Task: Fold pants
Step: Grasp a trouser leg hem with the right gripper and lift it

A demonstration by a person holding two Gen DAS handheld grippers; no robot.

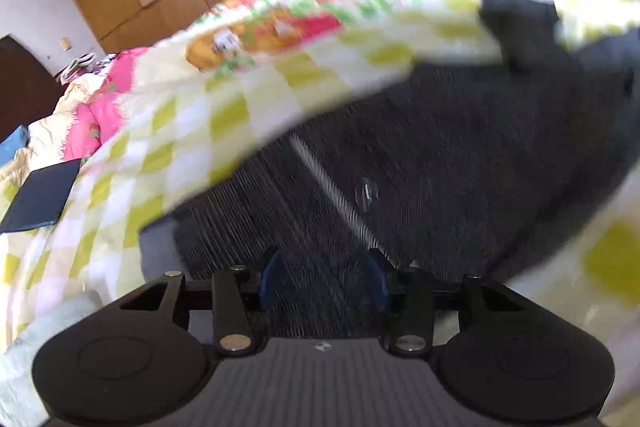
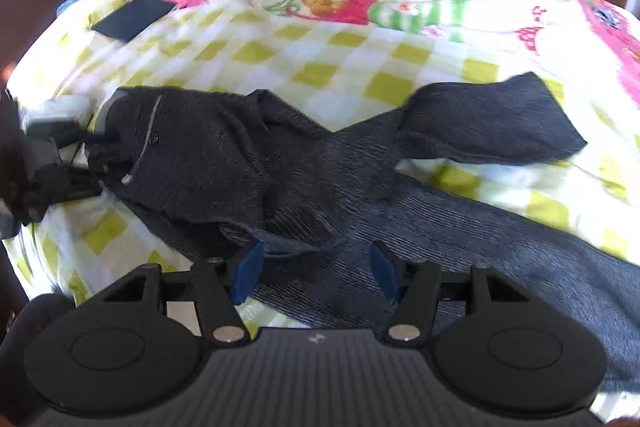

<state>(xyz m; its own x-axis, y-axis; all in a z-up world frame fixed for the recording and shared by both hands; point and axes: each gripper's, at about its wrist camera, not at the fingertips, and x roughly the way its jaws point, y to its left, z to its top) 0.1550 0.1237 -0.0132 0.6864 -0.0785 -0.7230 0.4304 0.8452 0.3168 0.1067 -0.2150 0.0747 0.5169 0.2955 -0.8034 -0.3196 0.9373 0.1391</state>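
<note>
On checked bedspread (image 2: 328, 59), dark ribbed pants (image 2: 240, 155), no legible writing.

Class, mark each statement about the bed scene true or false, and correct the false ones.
1. The pants lie on a checked bedspread. True.
2. The pants are folded into a neat square. False: the legs are spread apart.
3. The right gripper is open. True.
4. A dark flat tablet rests on the pants. False: it lies on the bedspread, apart from them.
5. The left gripper is shut on a pillow. False: it is open over the pants.
</note>
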